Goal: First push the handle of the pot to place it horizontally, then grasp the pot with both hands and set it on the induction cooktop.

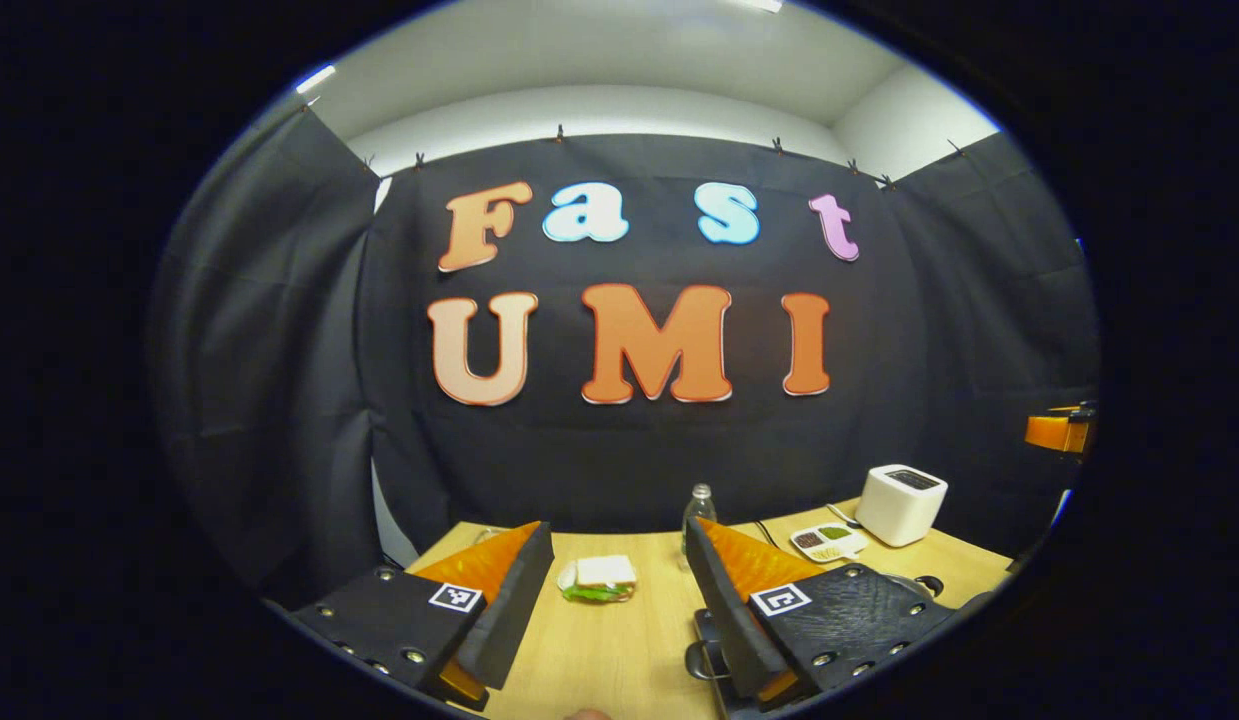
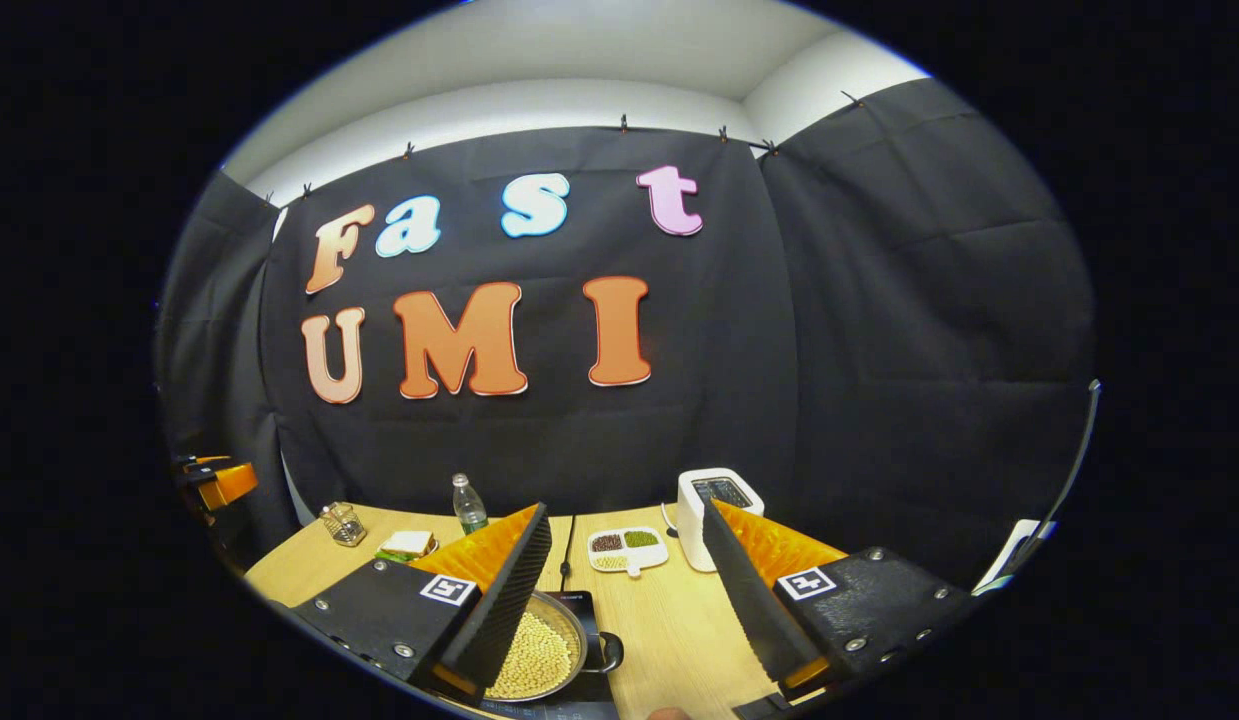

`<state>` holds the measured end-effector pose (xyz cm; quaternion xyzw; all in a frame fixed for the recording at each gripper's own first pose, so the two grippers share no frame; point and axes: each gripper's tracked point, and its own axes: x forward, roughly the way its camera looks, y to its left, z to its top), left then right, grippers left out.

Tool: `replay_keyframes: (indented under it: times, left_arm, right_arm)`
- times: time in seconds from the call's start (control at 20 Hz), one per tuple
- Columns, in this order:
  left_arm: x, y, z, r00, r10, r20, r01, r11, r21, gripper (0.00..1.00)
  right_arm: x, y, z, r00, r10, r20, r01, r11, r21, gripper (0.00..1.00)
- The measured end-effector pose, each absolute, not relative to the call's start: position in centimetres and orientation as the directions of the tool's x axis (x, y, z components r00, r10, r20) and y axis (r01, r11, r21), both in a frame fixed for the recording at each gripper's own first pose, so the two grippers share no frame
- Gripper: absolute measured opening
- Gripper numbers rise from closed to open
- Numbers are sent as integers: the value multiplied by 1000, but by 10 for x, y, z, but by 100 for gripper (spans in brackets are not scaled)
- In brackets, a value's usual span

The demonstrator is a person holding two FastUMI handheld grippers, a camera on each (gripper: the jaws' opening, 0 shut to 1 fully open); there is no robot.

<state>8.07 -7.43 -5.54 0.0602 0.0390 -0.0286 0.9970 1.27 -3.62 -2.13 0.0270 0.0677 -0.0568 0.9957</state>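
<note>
Both grippers spread, holding nothing: left gripper (image 1: 619,600), right gripper (image 2: 629,590); pot (image 2: 539,655) of beans sits low by right's left finger; drop lower, nudge handle (image 2: 609,652) sideways slowly; avoid tipping.

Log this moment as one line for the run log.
left gripper: open, empty | right gripper: open, empty | pot: holds beans, sits on cooktop | both grippers above table
</note>
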Motion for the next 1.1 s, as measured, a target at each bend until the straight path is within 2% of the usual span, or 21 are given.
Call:
replay_keyframes:
  times: [0.3,0.6,0.7,0.75,1.1]
  left_arm:
    - [69,-43,-13,1000,21,10,-23,990,142,80]
    - [70,-58,-30,998,-13,-56,19,995,98,81]
    - [71,-61,-30,998,-13,-56,19,995,97,82]
    - [71,-63,-31,998,-15,-55,21,995,94,81]
    - [70,-73,-27,999,-24,-40,29,993,115,81]
  right_arm:
    - [-1,-48,12,991,-117,-60,121,991,52,94]
    - [-3,-53,14,993,-112,-43,115,991,66,94]
    - [-2,-56,11,993,-112,-46,115,992,59,91]
    - [-2,-57,10,993,-112,-46,115,992,56,94]
    - [-2,-62,14,993,-115,-21,116,992,51,94]
